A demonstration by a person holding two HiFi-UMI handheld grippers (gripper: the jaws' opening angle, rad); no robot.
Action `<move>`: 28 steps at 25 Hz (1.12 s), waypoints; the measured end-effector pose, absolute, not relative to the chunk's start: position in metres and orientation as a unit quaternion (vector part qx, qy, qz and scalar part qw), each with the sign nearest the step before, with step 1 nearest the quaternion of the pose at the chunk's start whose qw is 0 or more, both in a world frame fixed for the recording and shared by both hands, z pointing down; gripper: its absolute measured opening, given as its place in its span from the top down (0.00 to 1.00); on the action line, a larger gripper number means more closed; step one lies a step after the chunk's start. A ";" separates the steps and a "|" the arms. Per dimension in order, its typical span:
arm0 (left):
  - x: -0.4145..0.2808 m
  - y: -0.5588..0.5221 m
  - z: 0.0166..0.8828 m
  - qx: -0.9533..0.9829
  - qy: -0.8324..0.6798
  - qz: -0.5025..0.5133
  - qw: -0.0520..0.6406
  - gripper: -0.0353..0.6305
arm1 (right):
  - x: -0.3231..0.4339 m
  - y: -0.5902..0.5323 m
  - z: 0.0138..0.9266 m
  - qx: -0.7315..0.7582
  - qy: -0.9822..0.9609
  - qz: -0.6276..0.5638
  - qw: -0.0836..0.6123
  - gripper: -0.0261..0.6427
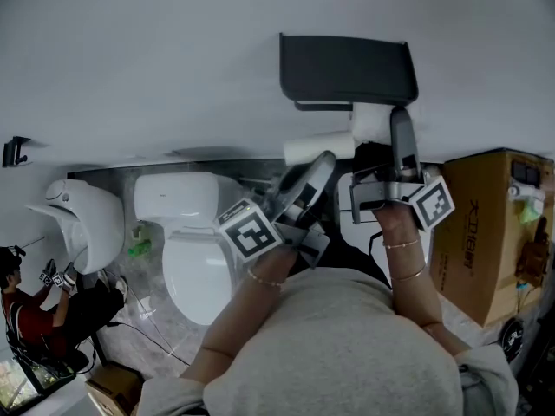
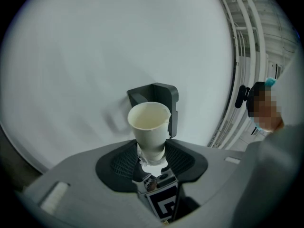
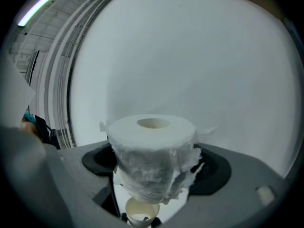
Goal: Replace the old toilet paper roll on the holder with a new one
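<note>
**Grip state.** My left gripper [image 2: 152,150] is closed on the old cardboard core [image 2: 149,125]. Its jaws stand fairly wide apart, because the tube fills the gap between them. I see the core end-on, and its bore is hollow and bare. My right gripper [image 3: 153,175] is clamped on the new roll [image 3: 151,148]. The jaws press its ragged outer wraps from both sides, and the roll's end face points away from the camera.

**Placement.** In the head view the new roll [image 1: 373,121] sits just below the dark holder [image 1: 347,68], with the core [image 1: 319,148] just beside it and to its left. I judge that this split of the load is deliberate: one tool keeps the spent core clear while the other presents the fresh roll at the mount. The holder hangs on the white wall [image 1: 156,76], well above the toilet [image 1: 195,258].

**Containers.**
- Holder: no roll appears to be seated in it. I cannot make out the spindle clearly.
- Core: nothing is inside it.
- Cardboard box [image 1: 481,241], at the right: only its side and top edge show, so I cannot tell what it contains.
- Toilet: I cannot tell what is in the bowl from this angle.

**Next step (judgement).** The new roll is not yet mounted. Its bore has to be lined up with the holder's bar.
</note>
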State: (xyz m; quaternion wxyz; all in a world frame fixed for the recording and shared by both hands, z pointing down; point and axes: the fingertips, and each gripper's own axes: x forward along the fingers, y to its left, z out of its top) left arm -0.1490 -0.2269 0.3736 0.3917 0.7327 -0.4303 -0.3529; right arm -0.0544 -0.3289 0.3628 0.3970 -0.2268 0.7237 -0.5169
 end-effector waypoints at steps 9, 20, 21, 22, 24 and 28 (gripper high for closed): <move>-0.150 -0.220 0.377 0.723 -0.443 -0.359 0.391 0.67 | -0.062 -0.329 0.364 -0.208 0.731 -0.524 0.383 0.30; -0.164 -0.199 0.375 0.716 -0.462 -0.360 0.379 0.67 | -0.086 -0.319 0.361 -0.185 0.734 -0.537 0.371 0.30; -0.165 -0.198 0.376 0.716 -0.463 -0.360 0.379 0.67 | -0.089 -0.318 0.362 -0.181 0.734 -0.541 0.369 0.30; -0.164 -0.198 0.377 0.715 -0.465 -0.361 0.378 0.66 | -0.091 -0.318 0.363 -0.177 0.733 -0.546 0.367 0.30; -0.166 -0.199 0.379 0.712 -0.468 -0.362 0.378 0.67 | -0.094 -0.320 0.365 -0.172 0.730 -0.552 0.363 0.30; -0.179 -0.190 0.375 0.712 -0.470 -0.367 0.371 0.67 | -0.110 -0.311 0.363 -0.166 0.736 -0.553 0.354 0.30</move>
